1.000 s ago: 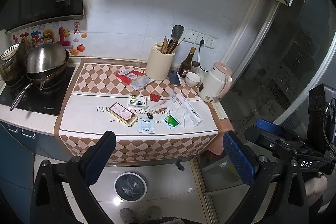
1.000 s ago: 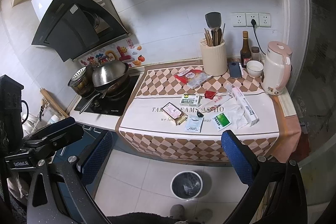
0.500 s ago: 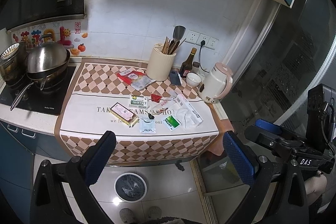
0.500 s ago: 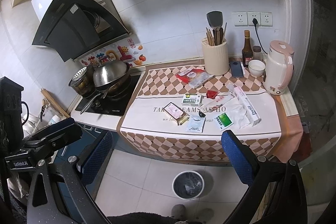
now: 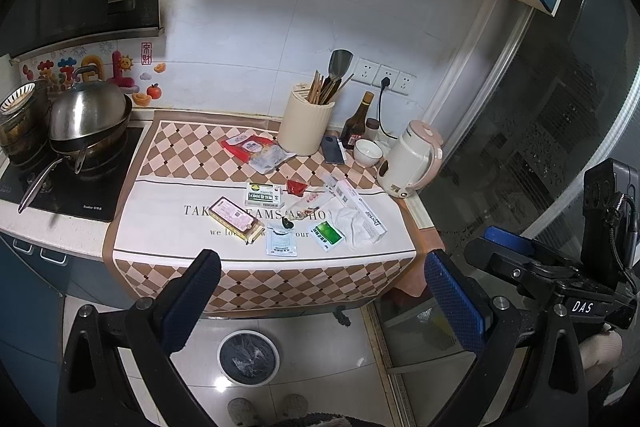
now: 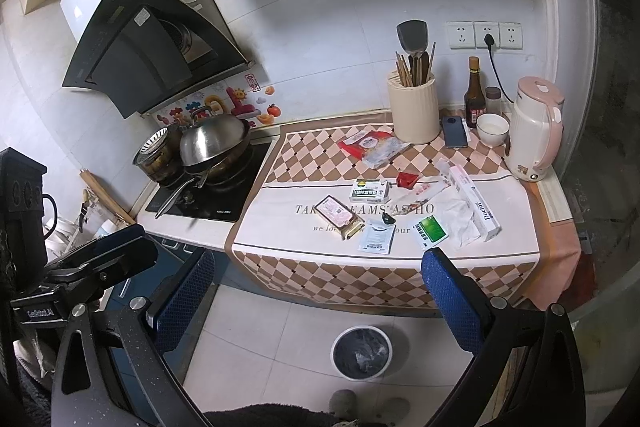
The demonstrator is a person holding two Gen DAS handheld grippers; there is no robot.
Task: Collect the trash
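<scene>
Several pieces of trash lie on the checkered counter cloth [image 5: 180,147]: a pink packet [image 5: 234,217], a white-green box [image 5: 264,195], a blue-white sachet [image 5: 281,245], a green sachet [image 5: 325,235], crumpled tissue [image 5: 354,223], a long white box [image 5: 360,205], a red wrapper [image 5: 296,185] and a red-clear bag [image 5: 256,151]. A white bin with a dark liner [image 5: 248,357] stands on the floor below the counter; it also shows in the right wrist view [image 6: 361,353]. My left gripper [image 5: 320,299] is open and empty, well back from the counter. My right gripper [image 6: 320,297] is open and empty, also well back.
A utensil holder [image 5: 306,127], dark bottle [image 5: 356,127], phone [image 5: 333,151], white bowl [image 5: 367,153] and pink-white kettle [image 5: 410,163] stand along the back right. A wok with lid [image 5: 90,119] sits on the hob at left. A glass door [image 5: 560,107] is on the right.
Both grippers have drifted slightly toward the counter; the counter and bin sit a little lower in the views. Nothing on the counter has moved.
</scene>
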